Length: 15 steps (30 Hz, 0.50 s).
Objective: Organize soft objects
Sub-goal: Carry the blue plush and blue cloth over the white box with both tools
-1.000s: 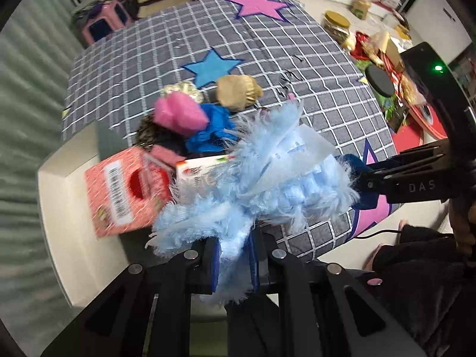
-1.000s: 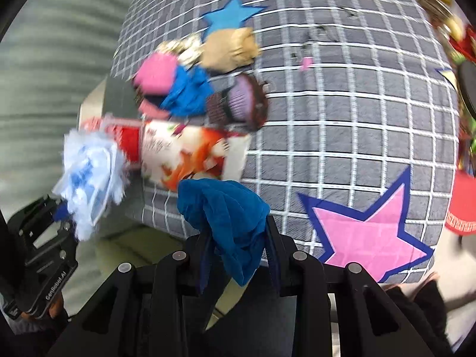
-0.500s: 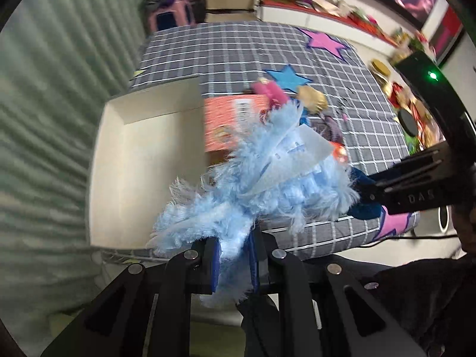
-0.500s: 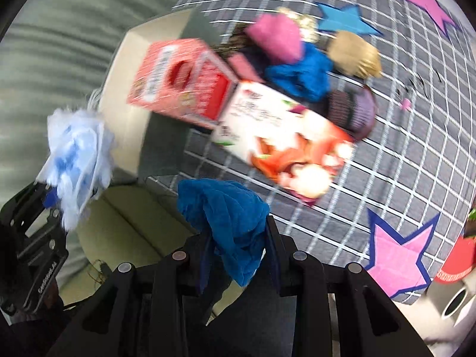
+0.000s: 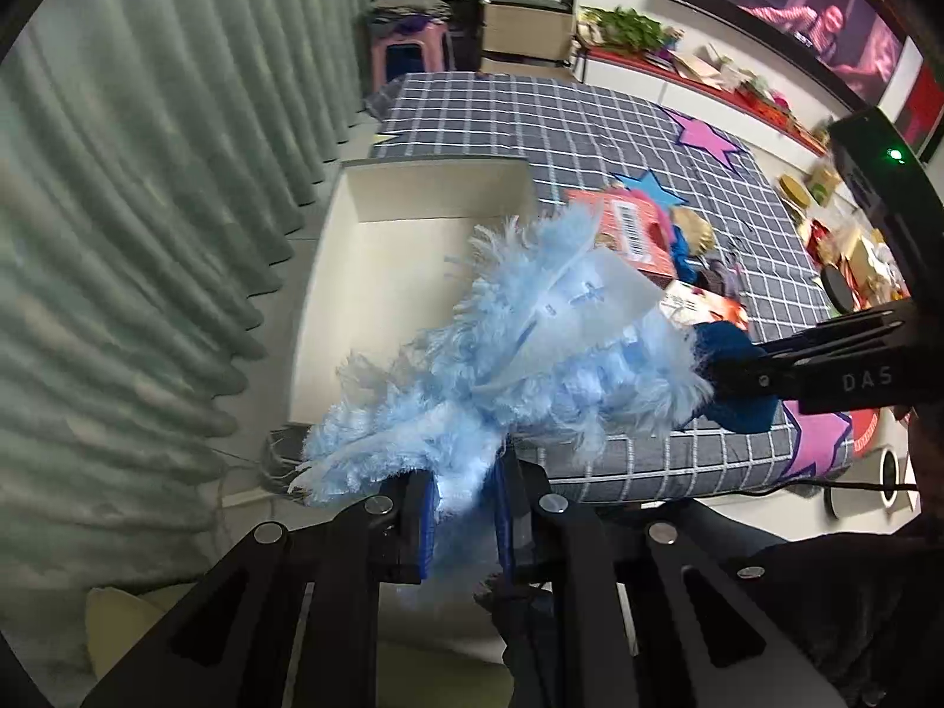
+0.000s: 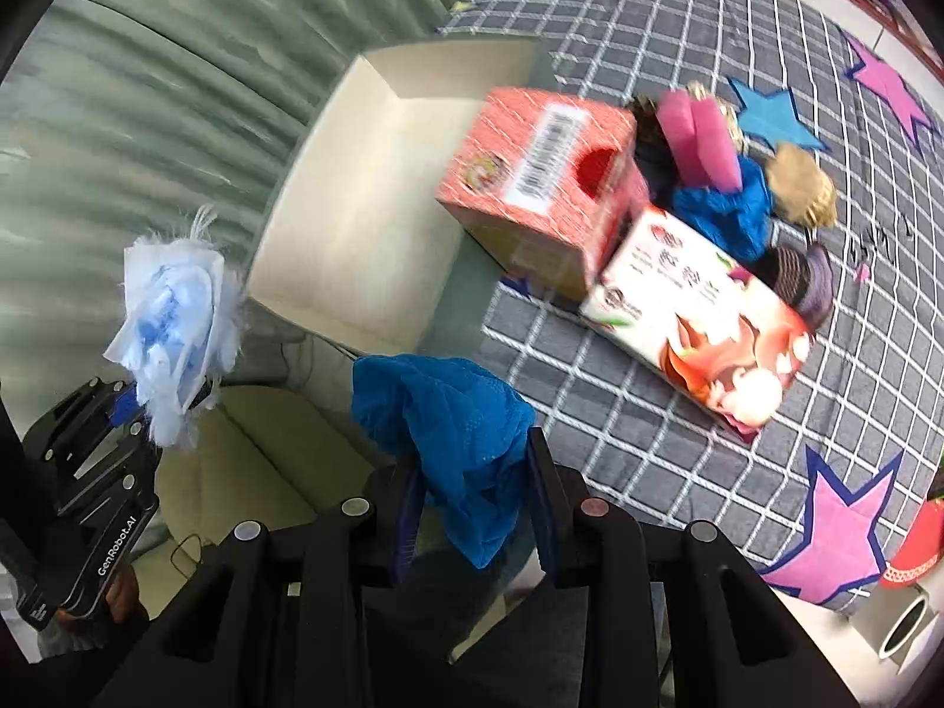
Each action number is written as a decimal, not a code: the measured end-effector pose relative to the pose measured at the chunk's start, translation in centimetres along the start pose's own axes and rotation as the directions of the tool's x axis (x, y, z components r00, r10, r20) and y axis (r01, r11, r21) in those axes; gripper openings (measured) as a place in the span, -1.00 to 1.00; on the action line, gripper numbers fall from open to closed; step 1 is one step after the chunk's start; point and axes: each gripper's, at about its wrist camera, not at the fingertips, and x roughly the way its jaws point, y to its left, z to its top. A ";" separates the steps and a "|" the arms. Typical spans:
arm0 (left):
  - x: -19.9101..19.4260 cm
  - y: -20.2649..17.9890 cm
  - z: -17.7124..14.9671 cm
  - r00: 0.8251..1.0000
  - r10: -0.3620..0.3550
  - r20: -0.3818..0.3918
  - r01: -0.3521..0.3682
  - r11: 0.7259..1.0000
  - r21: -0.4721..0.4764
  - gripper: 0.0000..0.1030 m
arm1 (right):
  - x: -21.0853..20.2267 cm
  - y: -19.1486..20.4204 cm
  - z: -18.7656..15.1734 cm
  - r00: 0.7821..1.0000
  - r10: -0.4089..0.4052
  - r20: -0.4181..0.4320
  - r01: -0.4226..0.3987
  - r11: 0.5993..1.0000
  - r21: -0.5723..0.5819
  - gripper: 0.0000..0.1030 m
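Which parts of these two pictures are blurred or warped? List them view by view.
Left wrist view: the curtain bows with fisheye distortion; the fluffy duster in the left claw is sharp. Right wrist view: the red box and carton are smeared by motion blur; the blue cloth in the right claw is crisp.

A bed [image 6: 678, 29] covered in a grey cloth with a white grid and pink and blue stars carries the things. At its edge nearest the curtain an open cream box [image 6: 354, 224] rests; just beside it stand a red carton [image 6: 531, 177] with a barcode and a white carton [image 6: 702, 318] printed with red fruit. Behind the cartons, bunched together, lie a pink piece [image 6: 699, 138], a blue cloth [image 6: 728, 212], a tan ball [image 6: 799, 186] and a dark purple piece [image 6: 805, 280].
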 end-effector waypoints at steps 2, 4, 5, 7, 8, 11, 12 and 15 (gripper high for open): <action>-0.1 0.8 -0.1 1.000 0.005 0.002 -0.005 1.000 -0.012 -0.66 | -0.2 0.5 0.1 1.000 0.008 0.016 -0.008 1.000 0.011 -0.35; -0.2 1.4 -0.1 1.000 0.003 0.006 -0.003 1.000 -0.018 -0.66 | -0.3 0.9 0.3 1.000 0.010 0.029 -0.011 1.000 0.020 -0.35; -0.2 1.7 -0.1 1.000 0.002 0.008 -0.002 1.000 -0.019 -0.66 | -0.3 1.2 0.3 0.999 0.008 0.035 -0.009 1.000 0.022 -0.35; -0.2 2.1 0.0 1.000 -0.001 0.012 0.001 1.000 -0.019 -0.66 | -0.6 1.7 0.4 0.999 0.006 0.049 -0.007 1.000 0.025 -0.35; -0.1 2.2 0.1 1.000 -0.002 0.013 0.002 1.000 -0.016 -0.66 | -0.7 1.7 0.5 0.998 0.006 0.055 -0.007 1.000 0.028 -0.35; 0.0 2.5 0.5 1.000 -0.006 0.018 0.007 1.000 -0.017 -0.66 | -1.0 2.1 0.9 0.997 0.010 0.077 -0.013 0.999 0.036 -0.35; 0.0 2.6 0.7 1.000 -0.011 0.019 0.012 1.000 -0.016 -0.66 | -1.1 2.3 1.1 0.996 0.008 0.086 -0.011 0.999 0.036 -0.35; -0.1 2.6 1.3 1.000 -0.011 0.029 0.011 1.000 -0.003 -0.66 | -1.9 2.7 1.7 0.992 0.014 0.122 -0.020 0.999 0.047 -0.35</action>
